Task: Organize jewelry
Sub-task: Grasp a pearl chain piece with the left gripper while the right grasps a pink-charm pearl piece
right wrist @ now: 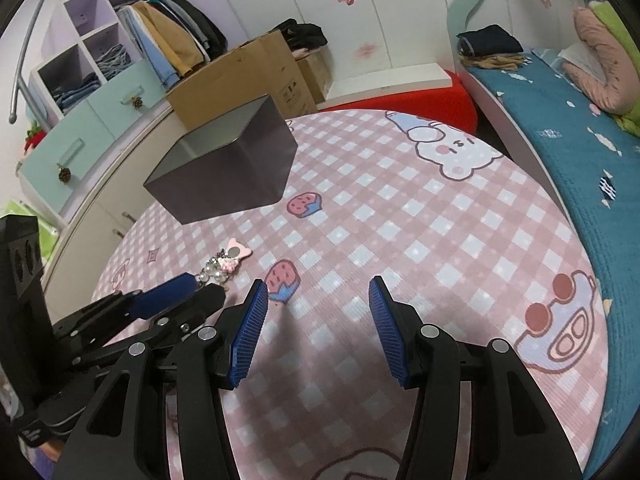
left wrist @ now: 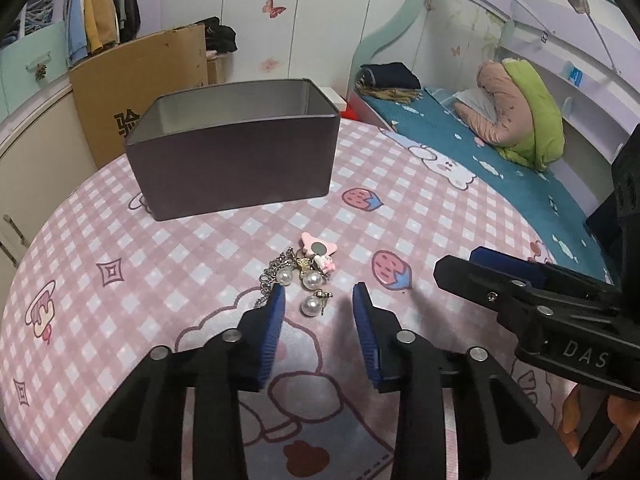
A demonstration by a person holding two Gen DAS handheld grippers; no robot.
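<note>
- The left gripper (left wrist: 319,294) hangs low over the table, its jaws part-way apart and holding nothing; a loose pearl earring (left wrist: 312,305) lies on the cloth between the blue pads (left wrist: 274,328), touching neither.
- The right gripper (right wrist: 318,289) stands just beside it, jaws moderately apart and empty, over a bare patch of the pink checked tablecloth (right wrist: 400,220).
- Just beyond the left fingertips sits the rest of the jewelry pile (left wrist: 304,266): two more pearls, a silvery chain (left wrist: 267,276) trailing under the left pad, a small gold piece, and a pink star-shaped charm (left wrist: 318,246) at the far side.
- Further back, well apart from the pile, stands an open dark tin box (left wrist: 236,168), seemingly the place for the pieces; its inside looks empty as far as can be seen.
- Handling, as a judgement: each piece is light, and the pearls are round, smooth and likely to squirt sideways under the pads; the thin post on the earring looks bendable.
- Best hold: close across the pearl's widest part, gently; the chain is limp and may drag its neighbours along if snagged.
</note>
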